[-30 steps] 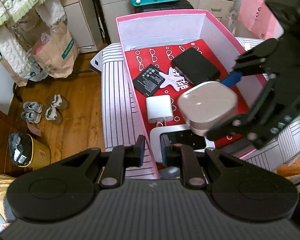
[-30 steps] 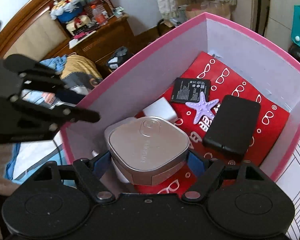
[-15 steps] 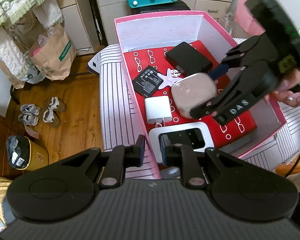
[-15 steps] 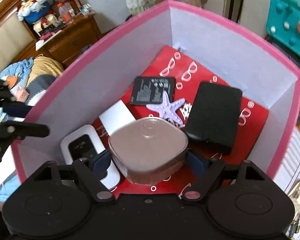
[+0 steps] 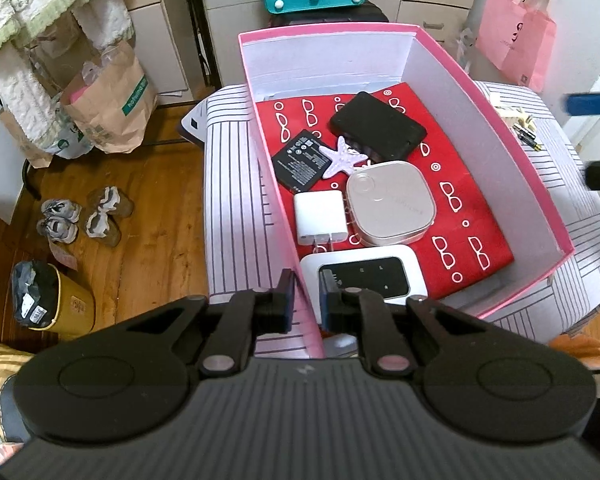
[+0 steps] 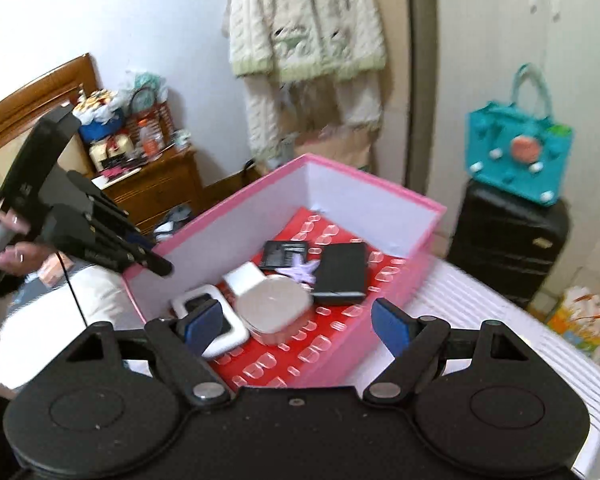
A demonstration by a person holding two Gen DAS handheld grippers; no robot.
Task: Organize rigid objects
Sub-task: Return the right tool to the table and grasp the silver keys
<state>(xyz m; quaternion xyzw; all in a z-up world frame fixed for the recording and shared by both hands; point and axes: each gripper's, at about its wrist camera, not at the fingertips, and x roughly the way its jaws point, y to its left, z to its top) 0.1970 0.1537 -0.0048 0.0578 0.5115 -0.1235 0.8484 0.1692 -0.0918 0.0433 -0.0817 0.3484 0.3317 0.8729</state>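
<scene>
A pink box [image 5: 452, 52] with a red liner stands on a striped table. In it lie a silver rounded case [image 5: 392, 202], a white charger [image 5: 320, 218], a white pocket router [image 5: 364, 274], a black battery [image 5: 300, 160], a lilac starfish [image 5: 344, 156] and a black power bank [image 5: 378, 128]. My left gripper [image 5: 306, 288] straddles the box's near left wall, its jaws closing on it. My right gripper [image 6: 296, 320] hangs open and empty, above and outside the box's near edge. The silver case [image 6: 274, 304] lies beyond its fingers. Only its fingertips [image 5: 592, 104] show at the left wrist view's right edge.
Small loose items [image 5: 524, 128] lie on the striped table [image 5: 236, 184] right of the box. A black suitcase [image 6: 508, 240] with a teal bag [image 6: 516, 152] stands behind. Paper bags [image 5: 108, 100], shoes [image 5: 80, 216] and a bin [image 5: 48, 300] sit on the wooden floor at left.
My right gripper carried the silver case into the box, left it beside the charger, and pulled back up and out to the right. The left gripper stayed on the wall.
</scene>
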